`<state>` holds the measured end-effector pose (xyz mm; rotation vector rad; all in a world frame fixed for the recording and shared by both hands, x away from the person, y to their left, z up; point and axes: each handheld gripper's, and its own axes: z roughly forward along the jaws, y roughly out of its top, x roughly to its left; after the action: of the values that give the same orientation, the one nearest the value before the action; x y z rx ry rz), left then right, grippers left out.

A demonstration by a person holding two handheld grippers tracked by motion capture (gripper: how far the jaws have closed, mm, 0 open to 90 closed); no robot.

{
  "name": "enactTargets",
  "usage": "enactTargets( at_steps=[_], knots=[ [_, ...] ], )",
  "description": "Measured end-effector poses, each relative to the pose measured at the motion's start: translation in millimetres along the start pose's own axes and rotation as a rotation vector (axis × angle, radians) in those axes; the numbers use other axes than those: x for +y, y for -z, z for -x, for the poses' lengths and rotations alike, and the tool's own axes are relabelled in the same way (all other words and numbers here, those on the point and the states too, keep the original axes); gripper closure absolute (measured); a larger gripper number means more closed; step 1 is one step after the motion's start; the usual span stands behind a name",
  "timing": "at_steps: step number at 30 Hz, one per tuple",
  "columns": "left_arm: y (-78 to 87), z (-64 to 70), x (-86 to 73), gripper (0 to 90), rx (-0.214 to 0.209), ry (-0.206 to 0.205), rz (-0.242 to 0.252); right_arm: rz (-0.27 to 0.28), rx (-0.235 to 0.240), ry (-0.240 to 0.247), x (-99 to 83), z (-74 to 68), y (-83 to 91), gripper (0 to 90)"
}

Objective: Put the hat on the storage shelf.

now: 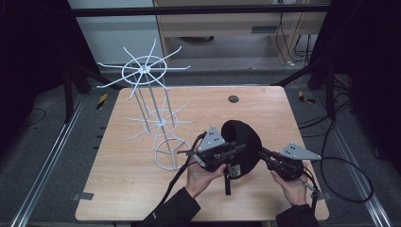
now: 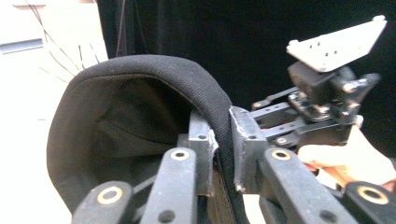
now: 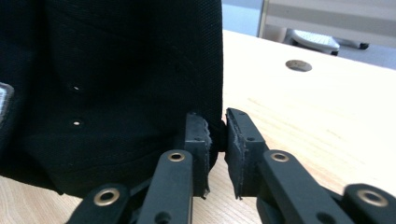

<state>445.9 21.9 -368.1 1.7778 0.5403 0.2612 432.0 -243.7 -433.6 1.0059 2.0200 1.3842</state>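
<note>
High view: we see the black cap (image 1: 241, 146) held above the counter (image 1: 142, 189) between both claws, beside the white wire rack (image 1: 151, 109). Left gripper view: left claw (image 2: 220, 154) clamps the cap's rim. Right gripper view: right claw (image 3: 218, 154) pinches the cap's edge.

Left gripper (image 2: 223, 140) clamped on the rim of a black cap (image 2: 140, 107), hollow inside facing the camera. Farther off at right, right gripper (image 2: 327, 100) with grey plate, held by a hand (image 2: 345, 161).
</note>
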Motion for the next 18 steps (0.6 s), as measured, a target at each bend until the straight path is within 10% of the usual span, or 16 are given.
enactTargets(
  at_steps=[18],
  knots=[
    [1.0, -10.2, -25.0, 52.2, 0.217, -0.001, -0.083, -0.078, -0.156, 0.110, 28.0, -10.3, 22.9, 80.4]
  ],
)
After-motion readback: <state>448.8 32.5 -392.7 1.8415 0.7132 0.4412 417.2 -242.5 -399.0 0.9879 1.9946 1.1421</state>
